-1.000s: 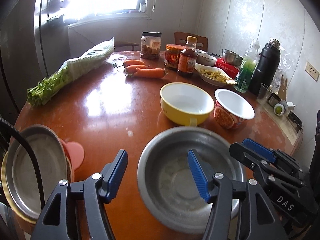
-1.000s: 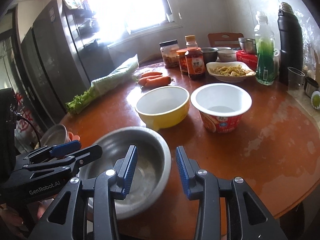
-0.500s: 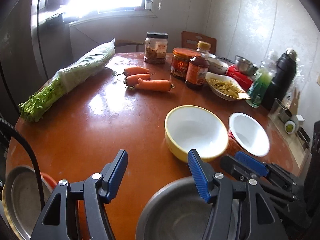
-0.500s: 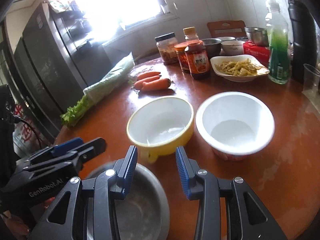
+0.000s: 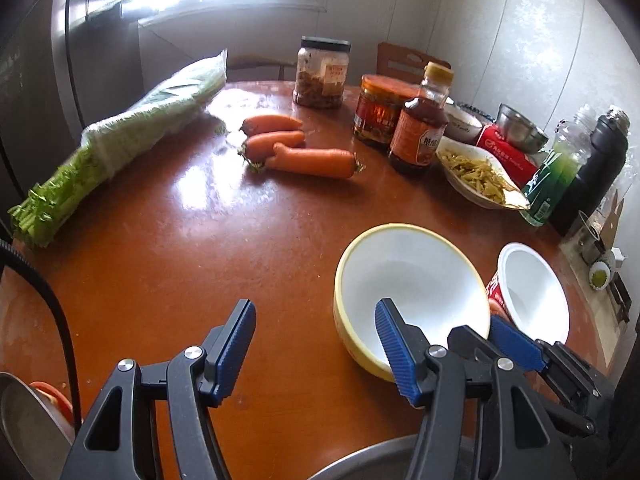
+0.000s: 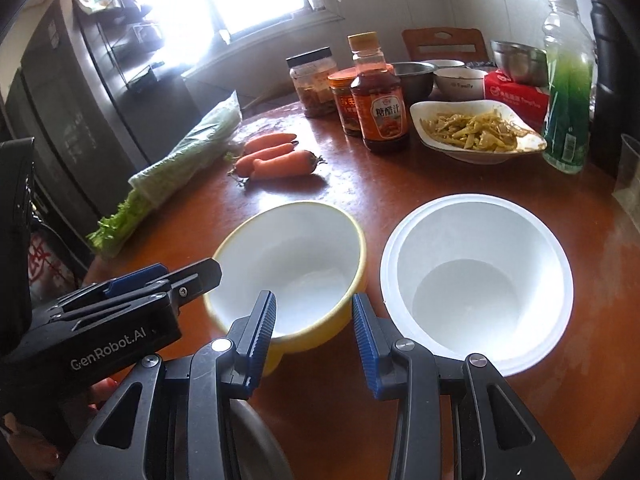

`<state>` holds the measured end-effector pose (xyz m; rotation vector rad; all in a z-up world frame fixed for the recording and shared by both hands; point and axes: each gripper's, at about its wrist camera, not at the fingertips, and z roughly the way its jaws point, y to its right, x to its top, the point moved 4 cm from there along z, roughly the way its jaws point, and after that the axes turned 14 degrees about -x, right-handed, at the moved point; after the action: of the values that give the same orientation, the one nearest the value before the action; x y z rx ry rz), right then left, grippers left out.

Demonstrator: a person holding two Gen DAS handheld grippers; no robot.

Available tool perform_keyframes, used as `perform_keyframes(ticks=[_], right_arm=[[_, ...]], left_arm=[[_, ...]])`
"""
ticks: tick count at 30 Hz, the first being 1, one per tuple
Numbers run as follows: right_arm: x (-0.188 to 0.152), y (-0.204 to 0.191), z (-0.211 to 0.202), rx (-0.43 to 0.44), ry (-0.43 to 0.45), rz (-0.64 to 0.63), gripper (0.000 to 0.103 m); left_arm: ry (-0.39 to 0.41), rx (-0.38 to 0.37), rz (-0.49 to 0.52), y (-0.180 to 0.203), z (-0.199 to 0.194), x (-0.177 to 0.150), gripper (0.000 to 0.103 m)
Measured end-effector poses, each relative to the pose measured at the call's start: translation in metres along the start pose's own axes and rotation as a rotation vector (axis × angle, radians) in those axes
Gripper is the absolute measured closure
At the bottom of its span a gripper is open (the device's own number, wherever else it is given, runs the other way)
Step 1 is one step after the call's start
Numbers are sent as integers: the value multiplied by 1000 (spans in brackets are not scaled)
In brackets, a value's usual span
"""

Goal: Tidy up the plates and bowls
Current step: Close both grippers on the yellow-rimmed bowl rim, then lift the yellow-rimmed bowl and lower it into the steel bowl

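Note:
A yellow bowl (image 5: 412, 280) (image 6: 296, 256) with a white inside stands on the round brown table (image 5: 200, 248), and a white cup bowl (image 5: 534, 292) (image 6: 476, 284) with a red side stands to its right. My left gripper (image 5: 316, 340) is open over bare table, its right finger in front of the yellow bowl's near left rim. My right gripper (image 6: 314, 318) is open too, hovering at that bowl's near rim, which shows between its fingers untouched. A steel bowl (image 5: 372, 464) (image 6: 248, 440) lies under both grippers at the bottom edge. Each gripper shows in the other's view: right gripper (image 5: 516, 344), left gripper (image 6: 152, 280).
A steel plate (image 5: 24, 432) lies at the table's near left edge. Carrots (image 5: 304, 152), wrapped greens (image 5: 132, 132), jars and a sauce bottle (image 5: 420, 132), a dish of food (image 5: 476, 176), a green bottle (image 5: 552, 180) and a black flask (image 5: 596, 168) fill the far side.
Both grippers have moved forward across the table, from over the steel bowl to the yellow bowl. The steel bowl and plate have slid to the bottom edges. The jaws stand as before.

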<state>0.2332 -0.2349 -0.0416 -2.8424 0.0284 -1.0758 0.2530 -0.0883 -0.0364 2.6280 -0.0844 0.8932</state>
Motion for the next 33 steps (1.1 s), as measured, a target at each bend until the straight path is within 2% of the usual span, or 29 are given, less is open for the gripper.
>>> perform_keyframes(ticks=[5, 10, 13, 20, 24, 33], right_arm=[[5, -3, 10, -31, 6, -55, 70], [6, -9, 12, -17, 15, -92, 73], [6, -14, 11, -17, 26, -110, 74], [13, -27, -4, -14, 95, -143, 74], [18, -31, -18, -6, 125, -142, 74], [18, -41, -53, 3, 188, -154, 73]], left_arm=[[-23, -37, -11, 0, 10, 1, 43], [-60, -123, -61, -2, 20, -3, 58], [-56, -113, -63, -2, 20, -3, 59], [41, -96, -54, -3, -3, 5, 61], [88, -111, -54, -3, -19, 9, 61], [144, -109, -23, 3, -53, 6, 61]])
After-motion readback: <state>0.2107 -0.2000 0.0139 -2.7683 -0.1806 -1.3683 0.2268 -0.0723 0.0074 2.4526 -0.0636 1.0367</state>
